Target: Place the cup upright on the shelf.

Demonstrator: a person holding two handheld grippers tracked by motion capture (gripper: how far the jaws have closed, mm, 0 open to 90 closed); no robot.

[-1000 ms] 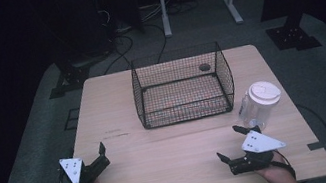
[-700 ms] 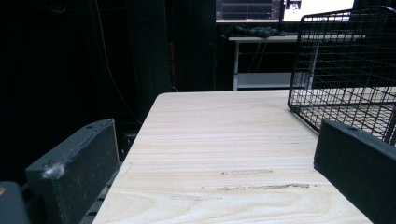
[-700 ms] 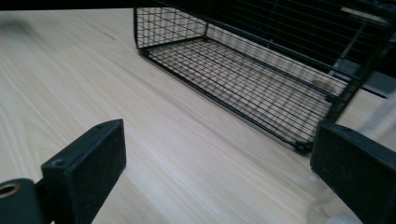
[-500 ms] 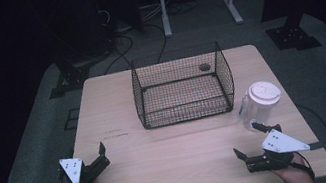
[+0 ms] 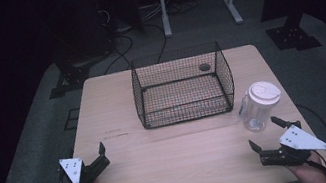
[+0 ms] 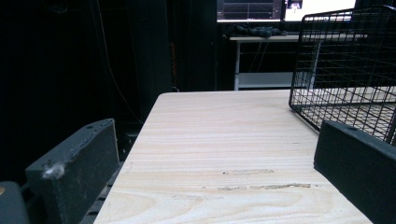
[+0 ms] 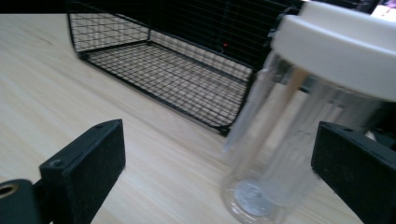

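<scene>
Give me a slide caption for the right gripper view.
Open right gripper faces a clear jar with a white lid, beside a wire basket.

The table (image 5: 178, 160) is pale wood with a matt, visibly grained top. The basket (image 5: 182, 88) is thin black wire mesh. The jar (image 5: 259, 107) looks like clear ribbed plastic under a smooth white lid (image 5: 264, 91). The gripper jaws are matt black, faintly rough and scuffed.

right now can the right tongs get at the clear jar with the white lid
Probably yes: the right tongs are open and aimed at the clear jar, with bare table between them. The wire basket stands off to the side.
</scene>
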